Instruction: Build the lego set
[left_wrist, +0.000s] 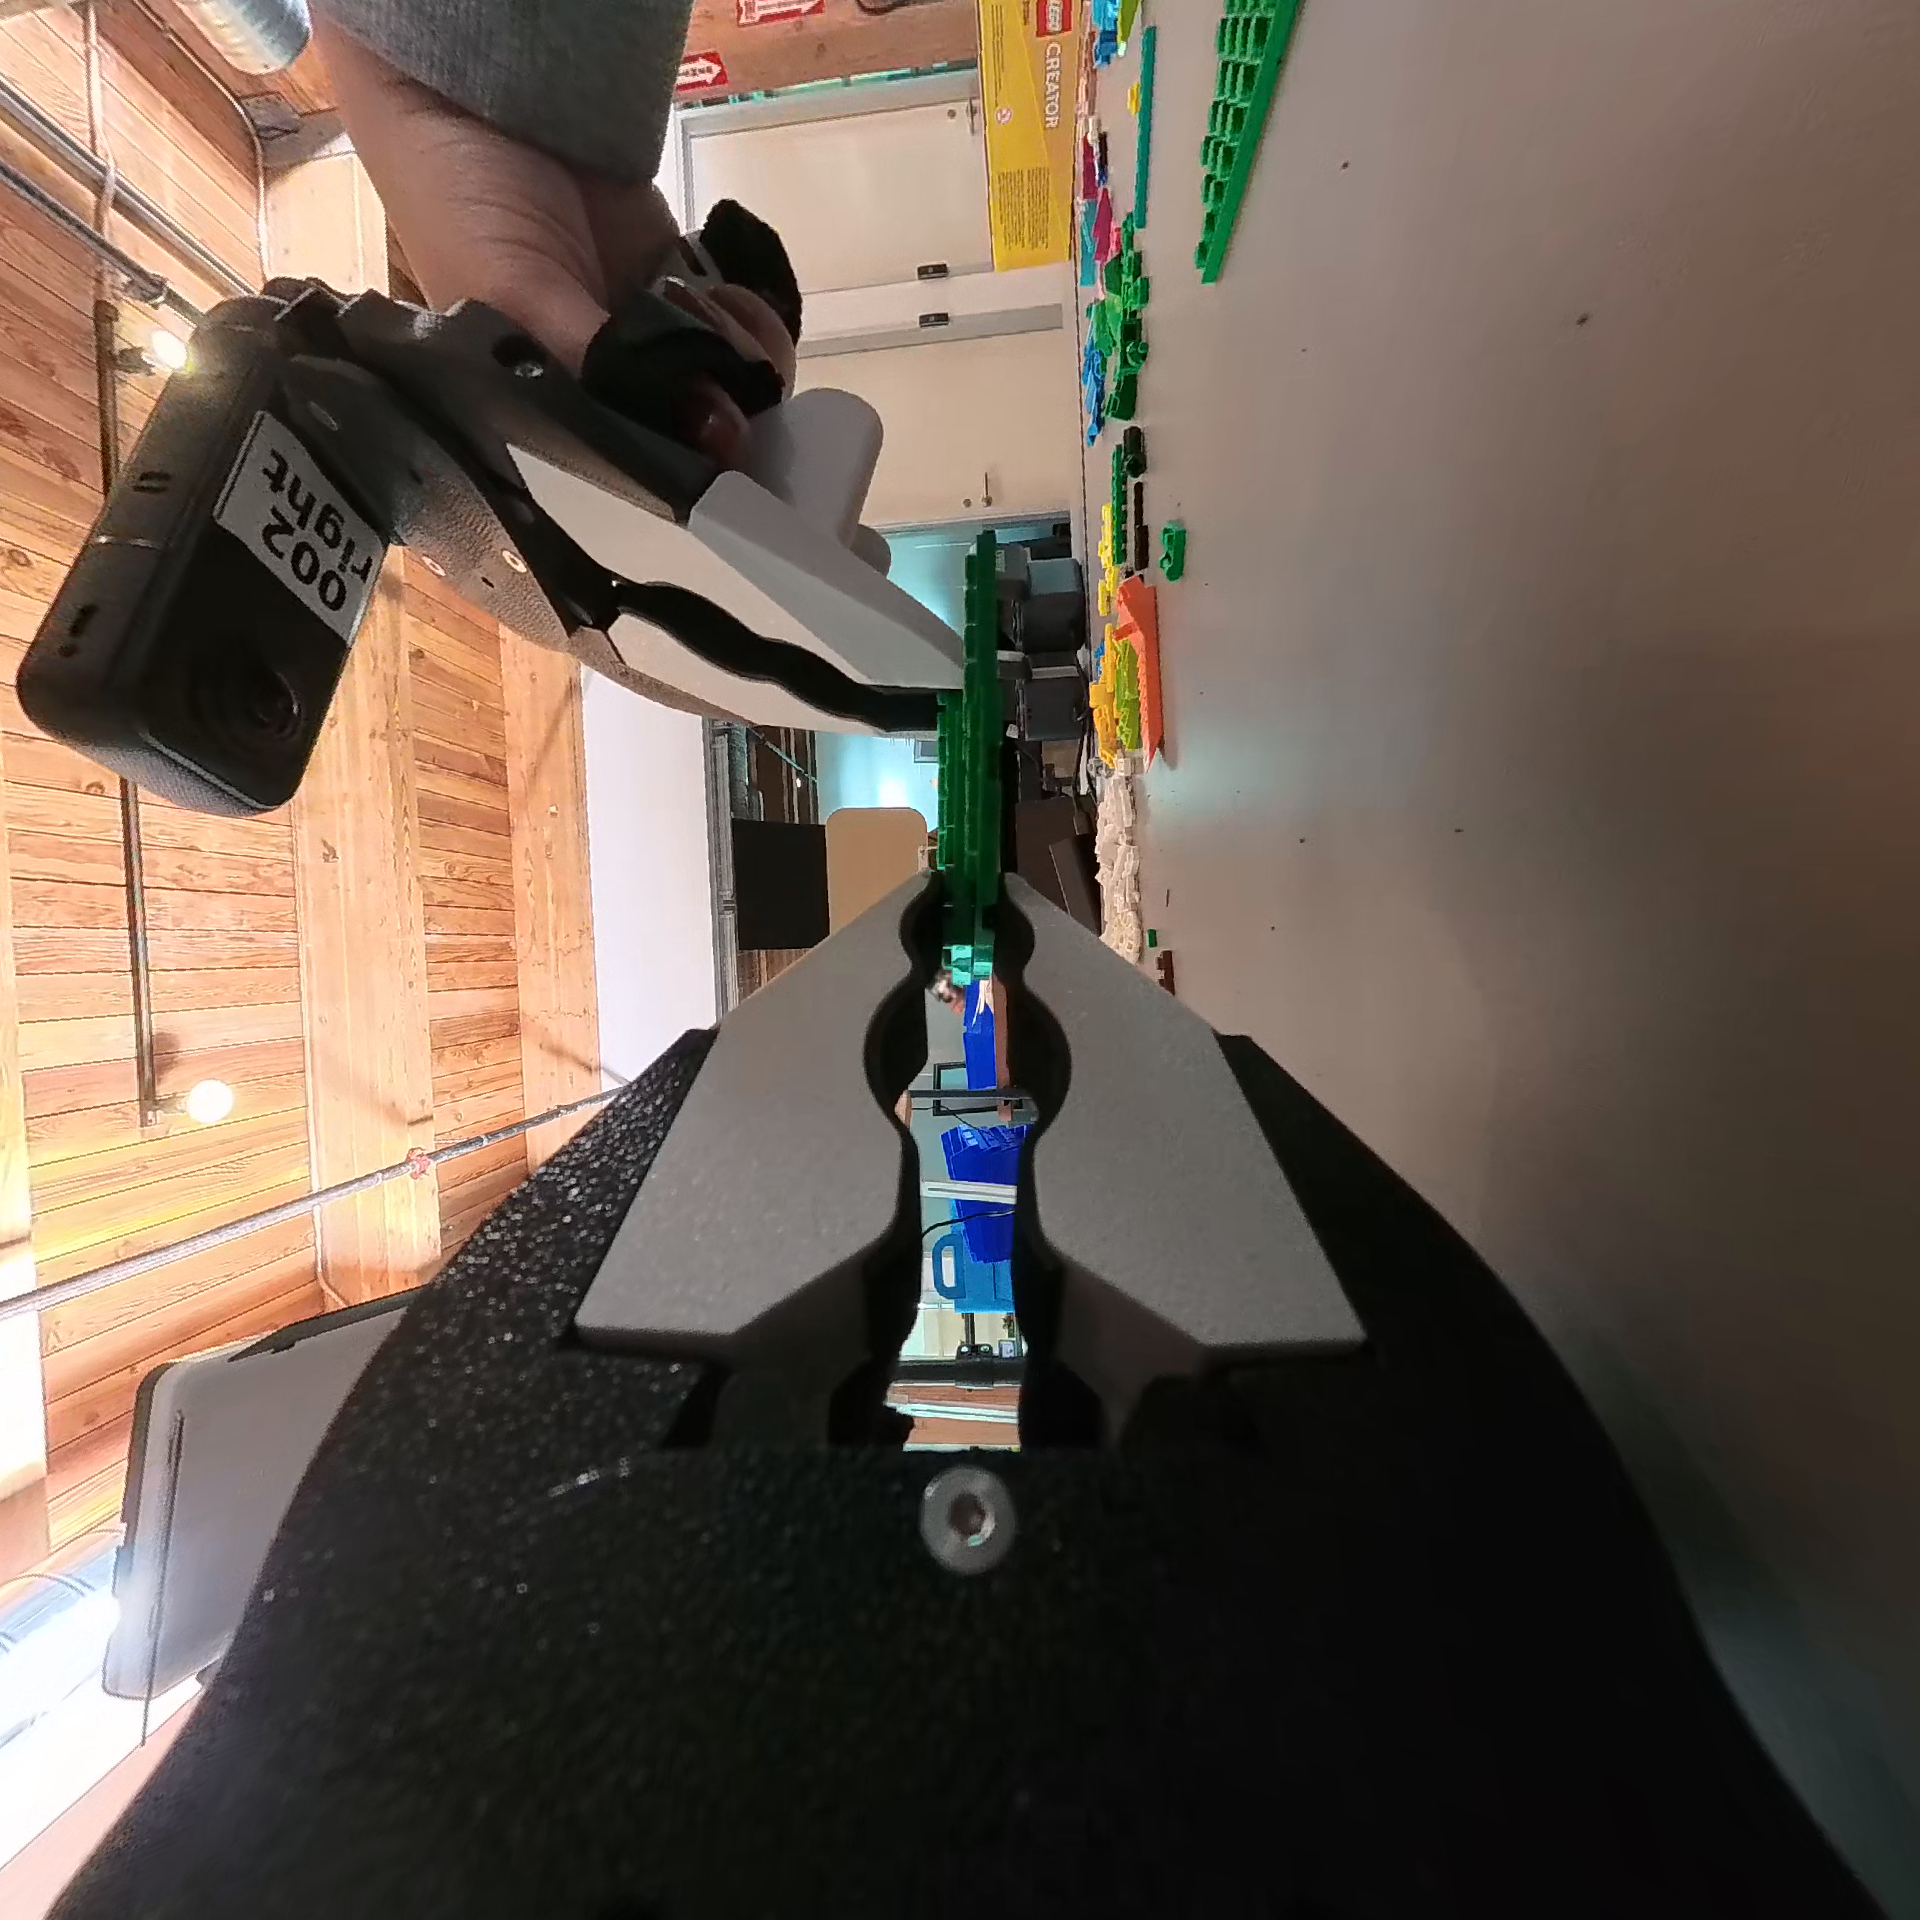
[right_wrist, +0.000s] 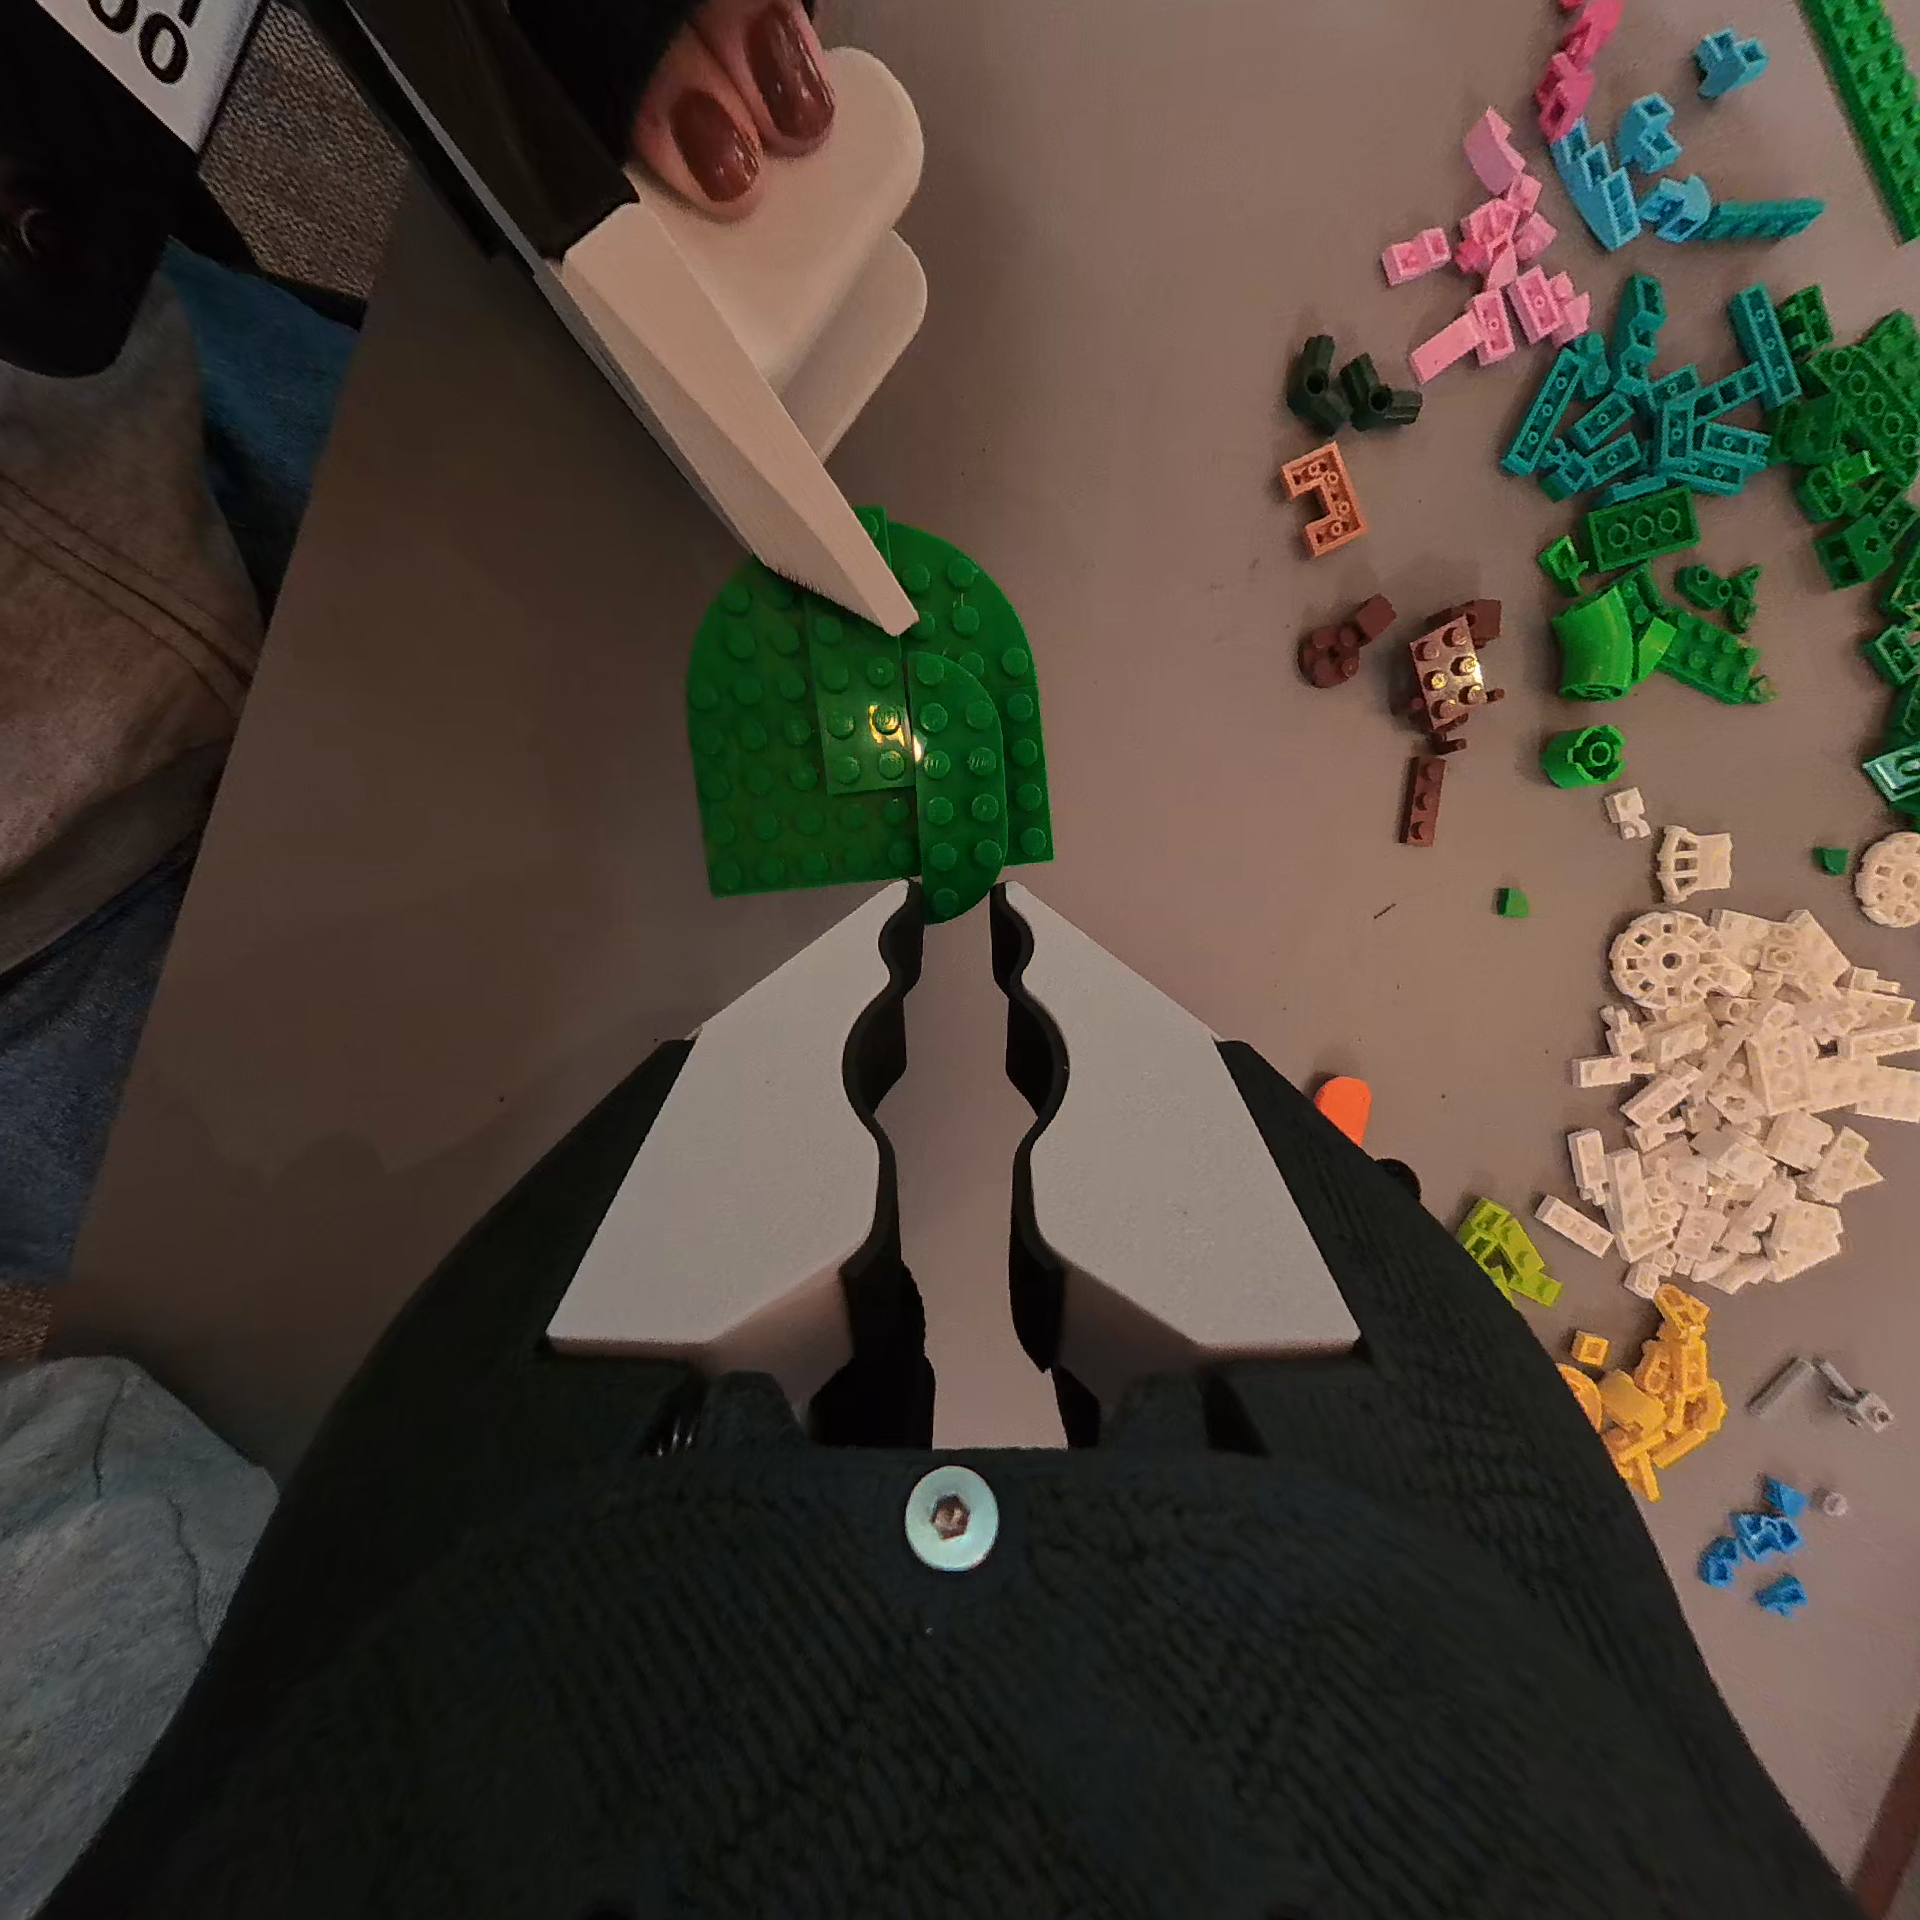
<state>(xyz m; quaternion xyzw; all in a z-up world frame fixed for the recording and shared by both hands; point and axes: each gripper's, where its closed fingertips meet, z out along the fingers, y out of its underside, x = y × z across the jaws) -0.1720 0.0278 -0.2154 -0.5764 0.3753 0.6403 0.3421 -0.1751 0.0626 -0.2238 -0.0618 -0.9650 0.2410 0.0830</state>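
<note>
A green plate assembly (right_wrist: 769, 748) is held above the grey table (right_wrist: 1143, 312): a large base plate with rounded corners, a small square plate and a half-round plate (right_wrist: 961, 769) on top. My right gripper (right_wrist: 951, 896) is shut on the half-round plate's rounded near end, one pad on each edge. My left gripper (left_wrist: 971, 904) is shut on the assembly (left_wrist: 971, 748), seen edge-on, pinching it through its thickness. Its finger (right_wrist: 883, 613) shows on the far rounded end in the right wrist view. The right gripper (left_wrist: 935, 701) shows at the other end in the left wrist view.
Loose brick piles lie right of the assembly: white (right_wrist: 1745, 1101), teal (right_wrist: 1662, 416), pink (right_wrist: 1496, 260), brown (right_wrist: 1444, 665), yellow (right_wrist: 1652, 1392). A yellow box (left_wrist: 1029, 135) and long green plates (left_wrist: 1242, 125) stand farther off. The table's edge and a person's clothing (right_wrist: 104, 623) are at left. The grippers' ends are close to 5 cm from one another.
</note>
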